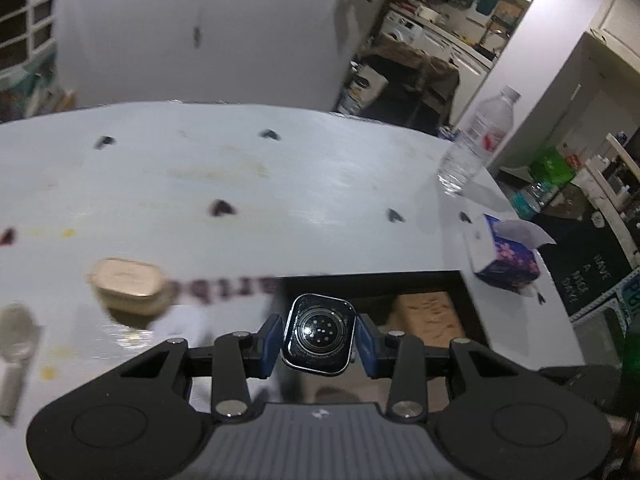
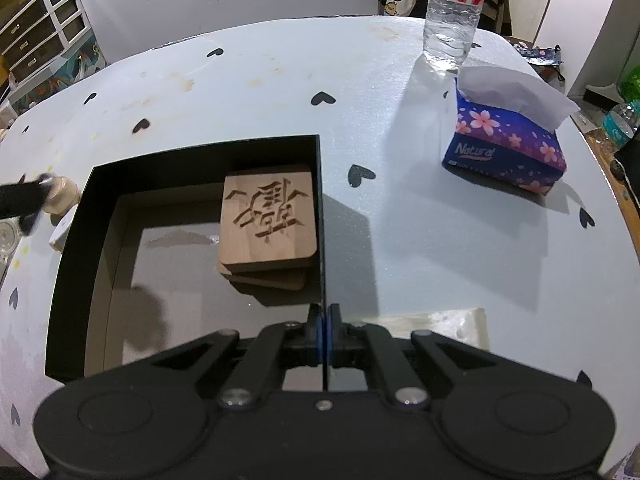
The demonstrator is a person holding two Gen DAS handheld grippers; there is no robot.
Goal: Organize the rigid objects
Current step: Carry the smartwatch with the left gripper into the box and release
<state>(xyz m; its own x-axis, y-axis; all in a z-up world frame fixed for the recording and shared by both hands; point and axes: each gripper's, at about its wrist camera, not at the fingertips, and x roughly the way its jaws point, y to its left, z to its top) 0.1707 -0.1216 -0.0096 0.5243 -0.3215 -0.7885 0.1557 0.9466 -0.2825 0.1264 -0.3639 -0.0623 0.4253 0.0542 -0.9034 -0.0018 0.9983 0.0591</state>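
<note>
My left gripper (image 1: 319, 338) is shut on a dark smartwatch body (image 1: 319, 330), its round sensor back facing the camera, lifted above the table by the near left side of the black box (image 1: 372, 282). In the right wrist view the open black box (image 2: 68, 260) holds two stacked wooden coasters (image 2: 266, 220), the top one carved, against its right wall. My right gripper (image 2: 323, 322) is shut on the thin right wall of that box at its near end. A beige oval case (image 1: 128, 286) lies on the table left of the box.
The white table (image 2: 260, 80) has black heart marks. A clear water bottle (image 2: 454, 12) stands at the far right, and a blue flowered tissue box (image 2: 506, 140) lies in front of it. A glass item (image 1: 16, 332) sits at the left edge. Cluttered floor lies beyond the right edge.
</note>
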